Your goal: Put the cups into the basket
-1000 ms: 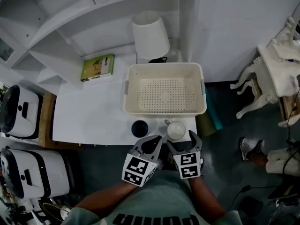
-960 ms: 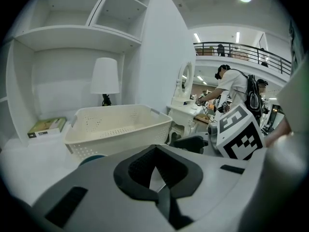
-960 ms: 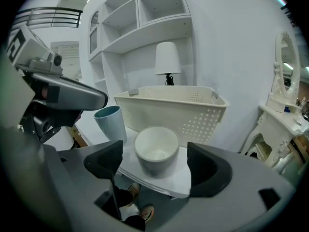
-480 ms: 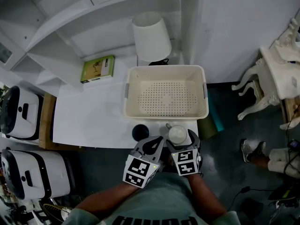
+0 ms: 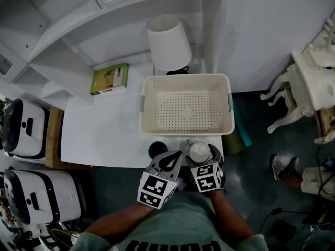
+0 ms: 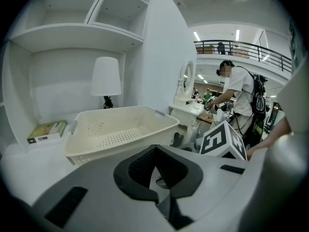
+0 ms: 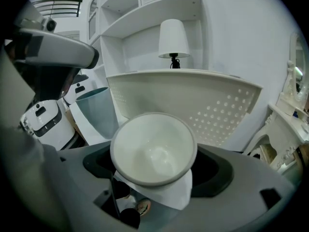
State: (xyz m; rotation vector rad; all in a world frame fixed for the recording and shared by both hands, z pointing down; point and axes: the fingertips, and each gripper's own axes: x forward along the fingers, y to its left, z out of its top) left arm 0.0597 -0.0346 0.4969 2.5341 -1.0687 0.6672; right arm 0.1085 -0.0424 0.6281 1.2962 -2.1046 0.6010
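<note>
Just in front of the basket (image 5: 225, 109) in the head view, our right gripper (image 5: 200, 158) has slid forward since a second ago. The white cup (image 5: 199, 151) now sits between its jaws instead of ahead of them. Our left gripper (image 5: 170, 159) has stayed alongside, behind the dark cup (image 5: 156, 149), which stands by the basket's near left corner.

From the left gripper view, our jaws meet at the tips, empty, facing the perforated plastic basket (image 6: 145, 137).

From the right gripper view, our jaws clasp the glossy, round, tapering white cup (image 7: 153, 151), with the basket's curved, hole-dotted wall (image 7: 193, 100) right behind.
</note>
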